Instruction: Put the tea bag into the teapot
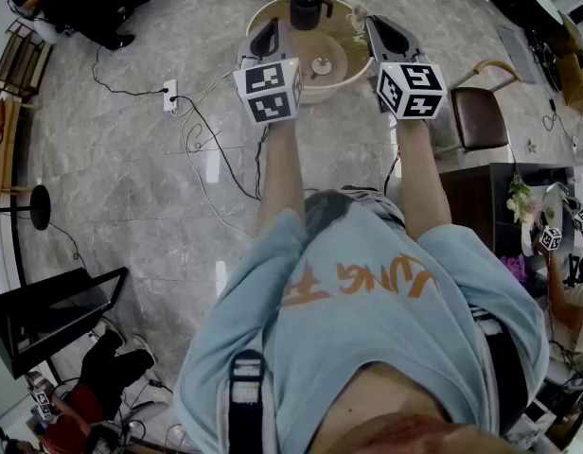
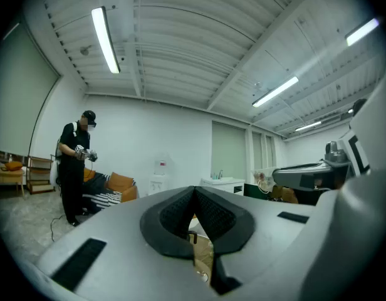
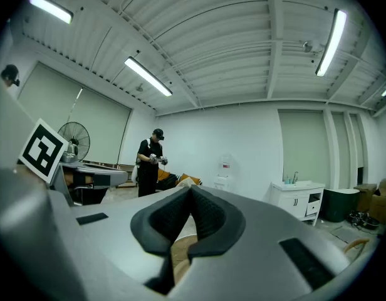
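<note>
Head view: the left gripper [image 1: 269,34] and right gripper [image 1: 384,34] are held side by side over a round surface [image 1: 315,95], each pointing away from the person.

**Finger state**
- Left gripper view: the fingers [image 2: 171,215] are closed, with their ribbed pads meeting at the tip. Nothing is held between them.
- Right gripper view: the fingers [image 3: 208,215] are likewise fully together and hold nothing.

**Location of task items**
- The black teapot [image 1: 305,9] stands upright beyond both sets of fingers, roughly midway between them.
- A small dish [image 1: 322,65] lies between the two grippers, nearer the person than the teapot.
- A pale crumpled item [image 1: 357,17] sits just ahead of the right fingers, beside the teapot. It may be the tea bag, but this cannot be confirmed.

**Handling guidance (judgement)**
- A tea bag is very light, soft and easily torn.
- Take hold at the top fold, the tag or the string, not across the filled pouch.
- Open the fingers only slightly, then close them gently on the thin material.
- The bag is likely to swing when lifted, so let it settle before lowering it into the teapot opening.
- Neither gripper has started the pick.
</note>
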`<state>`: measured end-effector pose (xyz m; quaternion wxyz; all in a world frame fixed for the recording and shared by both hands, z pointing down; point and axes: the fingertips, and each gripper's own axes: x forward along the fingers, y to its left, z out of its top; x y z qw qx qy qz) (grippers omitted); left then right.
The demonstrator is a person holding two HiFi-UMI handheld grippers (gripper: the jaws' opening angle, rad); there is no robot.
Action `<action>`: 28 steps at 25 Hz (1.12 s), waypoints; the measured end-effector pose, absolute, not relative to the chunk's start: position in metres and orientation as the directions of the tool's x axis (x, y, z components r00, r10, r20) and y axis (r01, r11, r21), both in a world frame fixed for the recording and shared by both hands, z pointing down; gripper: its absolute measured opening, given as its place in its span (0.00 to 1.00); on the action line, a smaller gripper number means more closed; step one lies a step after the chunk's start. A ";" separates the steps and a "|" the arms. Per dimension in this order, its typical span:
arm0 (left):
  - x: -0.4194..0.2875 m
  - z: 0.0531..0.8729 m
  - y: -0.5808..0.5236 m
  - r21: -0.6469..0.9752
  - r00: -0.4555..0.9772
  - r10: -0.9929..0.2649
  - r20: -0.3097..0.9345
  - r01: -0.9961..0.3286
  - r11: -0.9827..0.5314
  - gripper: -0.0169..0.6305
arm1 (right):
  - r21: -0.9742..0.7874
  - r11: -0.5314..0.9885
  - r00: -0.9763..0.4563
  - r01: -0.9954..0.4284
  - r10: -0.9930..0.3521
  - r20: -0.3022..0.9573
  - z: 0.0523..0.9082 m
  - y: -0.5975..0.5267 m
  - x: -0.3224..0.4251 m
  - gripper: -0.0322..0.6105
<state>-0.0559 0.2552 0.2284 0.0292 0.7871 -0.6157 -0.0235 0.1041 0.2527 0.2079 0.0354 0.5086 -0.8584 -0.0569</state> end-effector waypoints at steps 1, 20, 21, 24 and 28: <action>-0.055 0.228 0.256 0.069 0.246 -0.969 -0.002 -0.967 -0.245 0.06 | 0.133 0.478 -0.482 -0.868 -0.876 0.002 0.209 0.254 0.103 0.07; -0.093 0.231 0.243 0.106 0.154 -0.988 0.011 -0.983 -0.152 0.06 | 0.120 0.452 -0.456 -0.884 -0.890 0.001 0.195 0.251 0.109 0.07; -0.095 0.231 0.242 0.110 0.149 -0.989 0.012 -0.983 -0.147 0.06 | 0.129 0.456 -0.461 -0.880 -0.888 -0.005 0.192 0.250 0.107 0.07; -0.099 0.230 0.241 0.116 0.147 -0.989 0.016 -0.983 -0.144 0.06 | 0.131 0.455 -0.461 -0.881 -0.887 -0.012 0.189 0.252 0.106 0.07; -0.097 0.237 0.240 0.118 0.168 -0.985 0.032 -0.979 -0.164 0.06 | 0.129 0.452 -0.455 -0.883 -0.890 0.002 0.194 0.253 0.102 0.07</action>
